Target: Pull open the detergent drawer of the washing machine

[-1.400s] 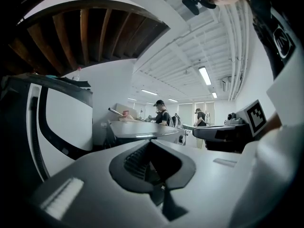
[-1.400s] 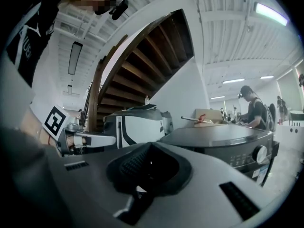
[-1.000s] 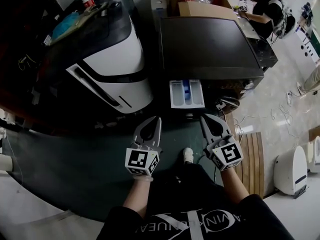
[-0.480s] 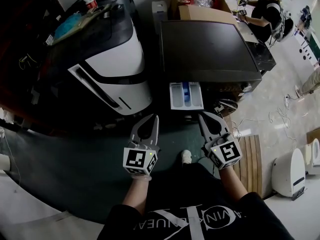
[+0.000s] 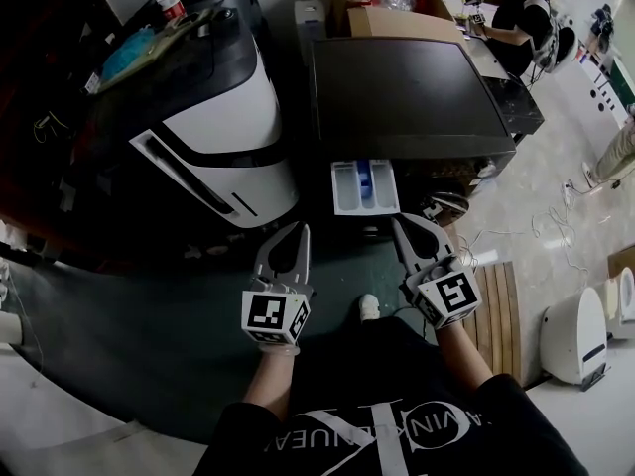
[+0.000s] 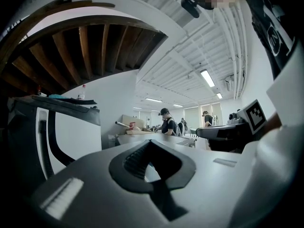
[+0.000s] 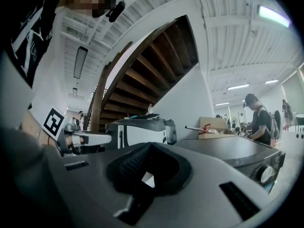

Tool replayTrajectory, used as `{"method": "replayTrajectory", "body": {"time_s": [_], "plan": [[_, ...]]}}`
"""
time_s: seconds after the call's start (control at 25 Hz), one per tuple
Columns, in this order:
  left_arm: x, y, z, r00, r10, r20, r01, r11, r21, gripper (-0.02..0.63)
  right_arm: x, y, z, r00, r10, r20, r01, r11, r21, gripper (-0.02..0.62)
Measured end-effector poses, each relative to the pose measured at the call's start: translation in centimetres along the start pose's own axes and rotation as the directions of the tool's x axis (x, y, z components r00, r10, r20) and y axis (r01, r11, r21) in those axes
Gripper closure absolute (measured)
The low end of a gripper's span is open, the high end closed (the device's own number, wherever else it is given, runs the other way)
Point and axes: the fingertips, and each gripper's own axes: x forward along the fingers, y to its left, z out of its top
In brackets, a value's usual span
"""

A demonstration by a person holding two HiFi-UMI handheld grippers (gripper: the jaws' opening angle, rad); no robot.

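The washing machine with a dark lid stands ahead of me in the head view. Its white detergent drawer sticks out of the front at the left corner, with a blue compartment showing inside. My left gripper hovers short of the drawer and to its left, jaws shut with nothing between them. My right gripper hangs just below the drawer's right corner, apart from it, also shut and empty. In the left gripper view the left gripper points level; in the right gripper view the right gripper faces the washer's top.
A white-and-black machine stands left of the washer. A cardboard box lies behind it, and a person sits at a desk at the back right. A slatted wooden board, cables and a white appliance lie on the floor to the right.
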Motion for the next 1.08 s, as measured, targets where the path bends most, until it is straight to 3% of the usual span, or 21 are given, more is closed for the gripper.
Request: {"method": "replayTrajectory", "body": {"time_s": [1.08], "plan": [[1.3, 0.1, 0.1, 1.000, 0.014, -0.019, -0.015, 1.000, -0.017, 0.597, 0.5, -0.5, -0.4, 0.998, 0.066, -0.021, -0.066, 0.998, -0.006, 0.584]]}}
